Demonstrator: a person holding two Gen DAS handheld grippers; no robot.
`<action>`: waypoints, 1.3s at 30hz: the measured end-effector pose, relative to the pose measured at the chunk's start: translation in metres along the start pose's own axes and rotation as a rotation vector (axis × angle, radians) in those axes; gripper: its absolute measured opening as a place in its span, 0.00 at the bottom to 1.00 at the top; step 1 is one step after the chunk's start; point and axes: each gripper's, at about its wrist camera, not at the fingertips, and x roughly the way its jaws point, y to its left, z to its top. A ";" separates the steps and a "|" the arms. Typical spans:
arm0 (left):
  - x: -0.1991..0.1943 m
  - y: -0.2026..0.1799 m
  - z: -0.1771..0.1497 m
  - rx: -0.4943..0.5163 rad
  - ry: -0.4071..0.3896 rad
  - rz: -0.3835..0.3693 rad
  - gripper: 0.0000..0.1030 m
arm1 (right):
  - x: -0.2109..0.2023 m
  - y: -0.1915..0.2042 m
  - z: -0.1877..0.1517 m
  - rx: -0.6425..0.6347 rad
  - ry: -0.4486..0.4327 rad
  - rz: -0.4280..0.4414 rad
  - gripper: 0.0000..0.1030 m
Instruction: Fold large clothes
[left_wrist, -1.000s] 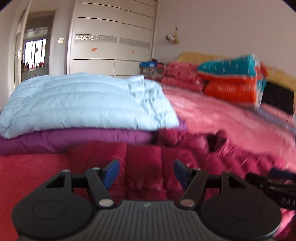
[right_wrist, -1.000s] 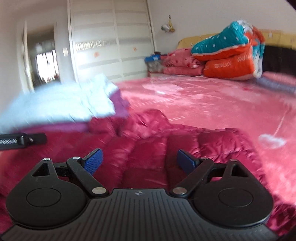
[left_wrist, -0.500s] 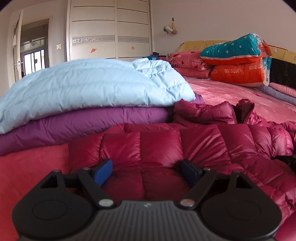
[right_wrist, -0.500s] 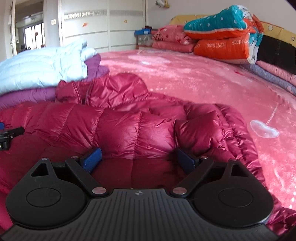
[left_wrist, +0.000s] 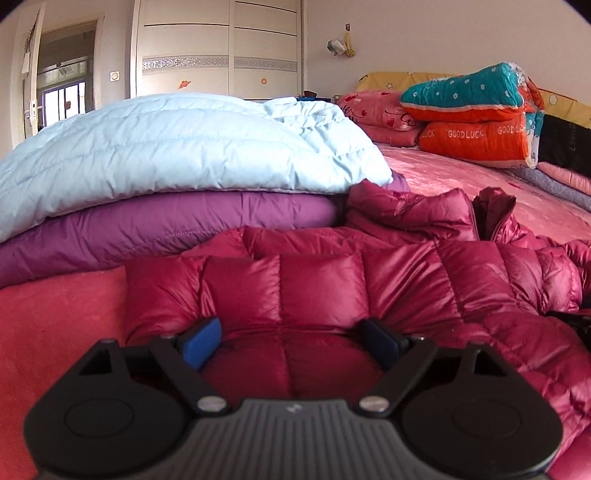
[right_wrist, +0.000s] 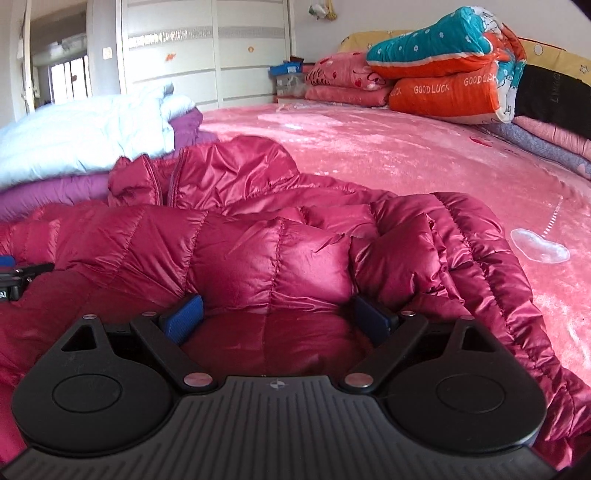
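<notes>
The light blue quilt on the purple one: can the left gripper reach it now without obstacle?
Probably not directly: the left gripper sits low with jaws open around the red down jacket, which lies before the light blue quilt.

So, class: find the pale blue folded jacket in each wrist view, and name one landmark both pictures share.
Left wrist: pale blue jacket fills the upper left, on the purple one.
Right wrist: pale blue jacket at the left edge, mid-height.
Shared landmark: the orange GOOD LUCK quilt, upper right.
</notes>
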 end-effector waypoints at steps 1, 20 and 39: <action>-0.003 0.001 0.002 -0.006 0.003 -0.002 0.85 | -0.009 -0.003 -0.003 0.012 -0.012 0.009 1.00; -0.211 0.073 -0.009 -0.002 0.107 -0.027 0.93 | -0.165 -0.014 -0.049 0.064 -0.089 -0.027 1.00; -0.298 0.091 -0.073 -0.137 0.312 -0.182 0.93 | -0.253 -0.057 -0.083 0.245 -0.072 -0.142 1.00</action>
